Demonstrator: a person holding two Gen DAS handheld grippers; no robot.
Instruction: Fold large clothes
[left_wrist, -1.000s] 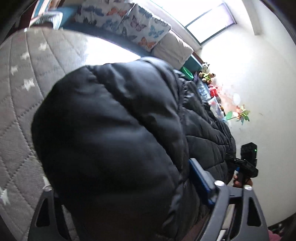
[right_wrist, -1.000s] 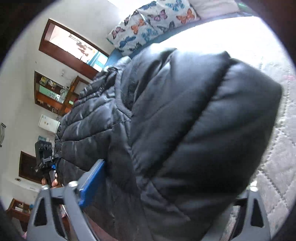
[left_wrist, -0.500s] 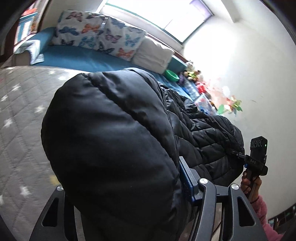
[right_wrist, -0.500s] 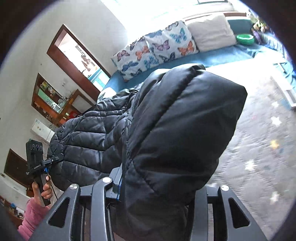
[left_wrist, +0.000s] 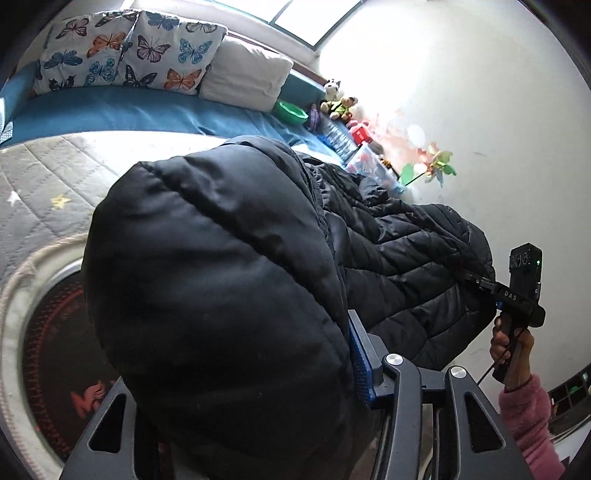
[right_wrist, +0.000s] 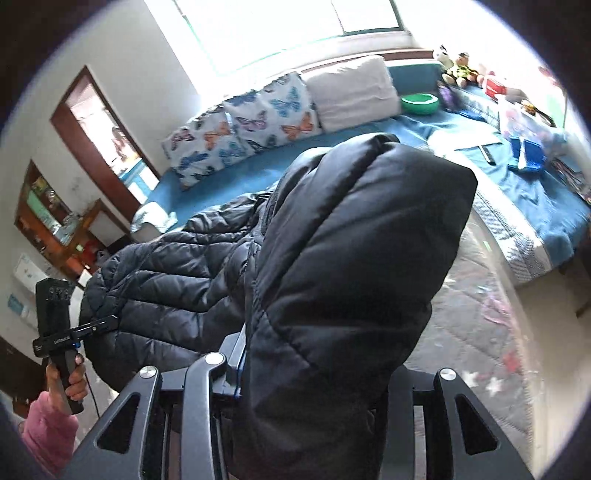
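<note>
Hanging in the air between both grippers, the black puffer jacket (left_wrist: 229, 288) is stretching above the quilted mattress (left_wrist: 40, 184). The left gripper (right_wrist: 98, 326) is clenching one bunched end, its jaws having just been closing on it; the right gripper (left_wrist: 474, 280) is pinching the other. Butterfly pillows (right_wrist: 240, 133) are lining the blue bed (right_wrist: 535, 199) behind.

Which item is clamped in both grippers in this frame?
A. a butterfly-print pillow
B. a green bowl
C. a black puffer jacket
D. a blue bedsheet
C: the black puffer jacket bulges between the fingers of the left gripper, and in the right wrist view the same jacket fills the right gripper; the pillows, sheet and bowl lie untouched on the bed behind.
</note>
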